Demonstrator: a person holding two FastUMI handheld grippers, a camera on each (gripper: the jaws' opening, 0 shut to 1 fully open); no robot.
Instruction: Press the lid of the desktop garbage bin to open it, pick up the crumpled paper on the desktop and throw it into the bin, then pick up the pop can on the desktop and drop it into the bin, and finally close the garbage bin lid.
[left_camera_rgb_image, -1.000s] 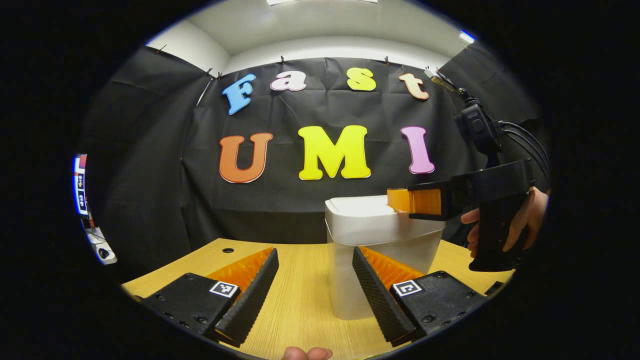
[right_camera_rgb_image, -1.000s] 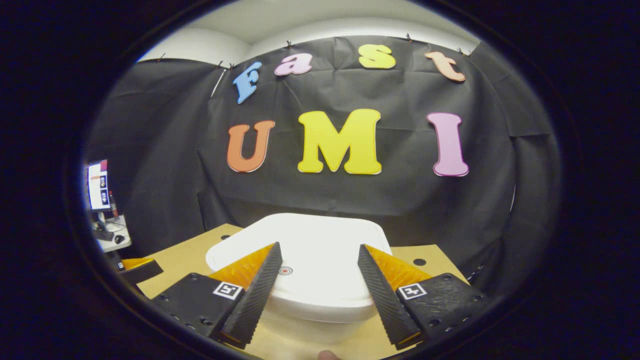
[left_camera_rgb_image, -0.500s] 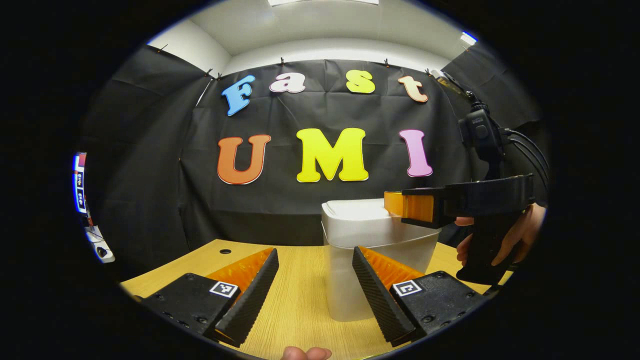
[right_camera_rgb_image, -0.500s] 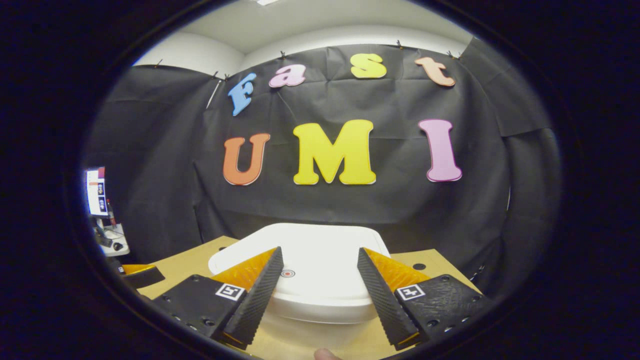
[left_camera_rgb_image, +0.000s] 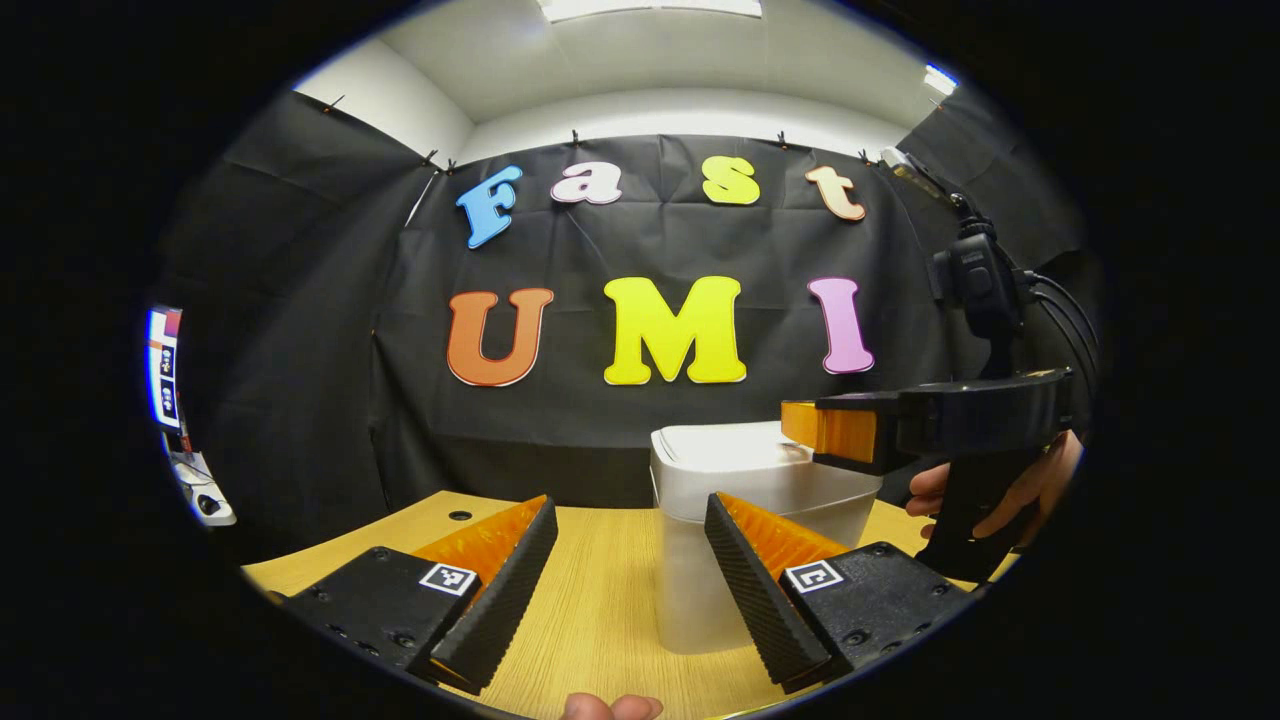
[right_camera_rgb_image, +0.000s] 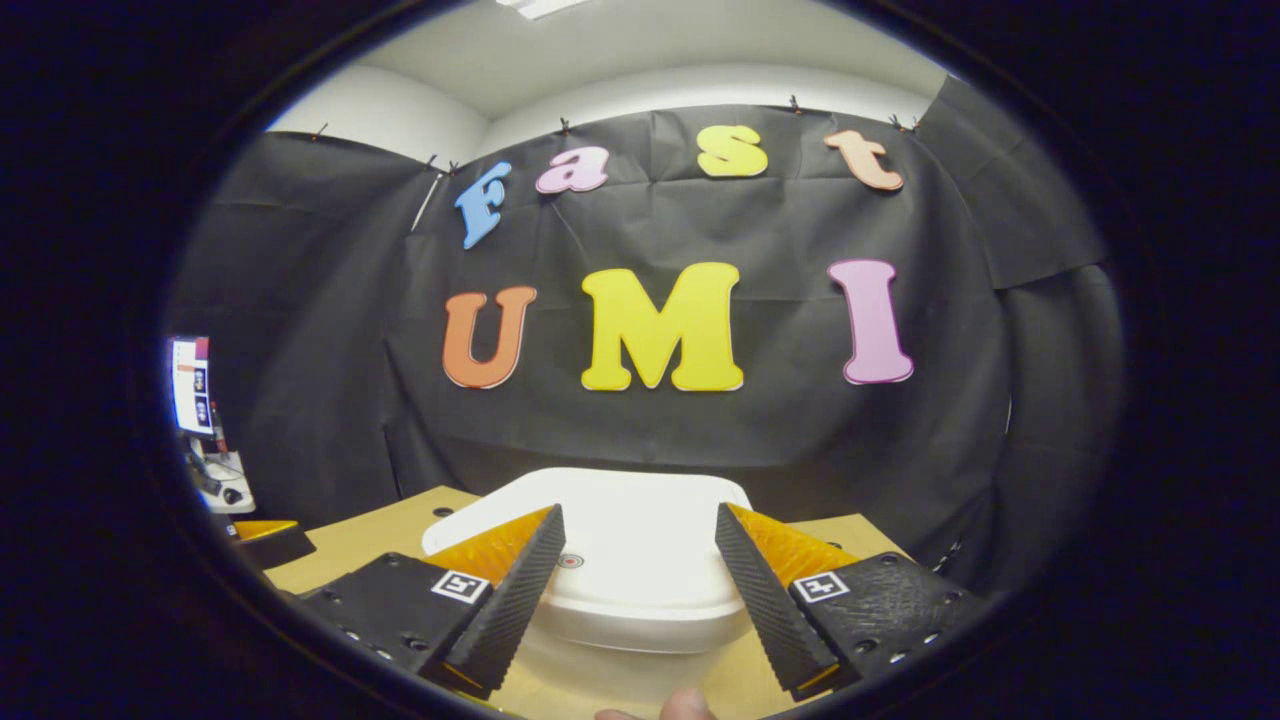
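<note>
Right hand-held gripper (right_camera_rgb_image: 635, 585) spread wide, gripping nothing, poised just above the closed white lid (right_camera_rgb_image: 620, 560) of the garbage bin (left_camera_rgb_image: 745, 540), red dot (right_camera_rgb_image: 570, 561) between the fingers. Seen in the left gripper view gripped by a hand (left_camera_rgb_image: 1010, 490) over the bin top. Left hand-held gripper (left_camera_rgb_image: 625, 585) likewise wide apart and empty, low over the wooden bench (left_camera_rgb_image: 590, 600), bin just beyond its right finger.

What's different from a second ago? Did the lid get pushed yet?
Not visibly. The right gripper has eased a little lower and back over the bin lid; the lid sits lower in the right gripper view than before. Nothing was grabbed or let go. The lid is still shut, both grippers stay open, and the left gripper has hardly moved in front of the bin on the table.
</note>
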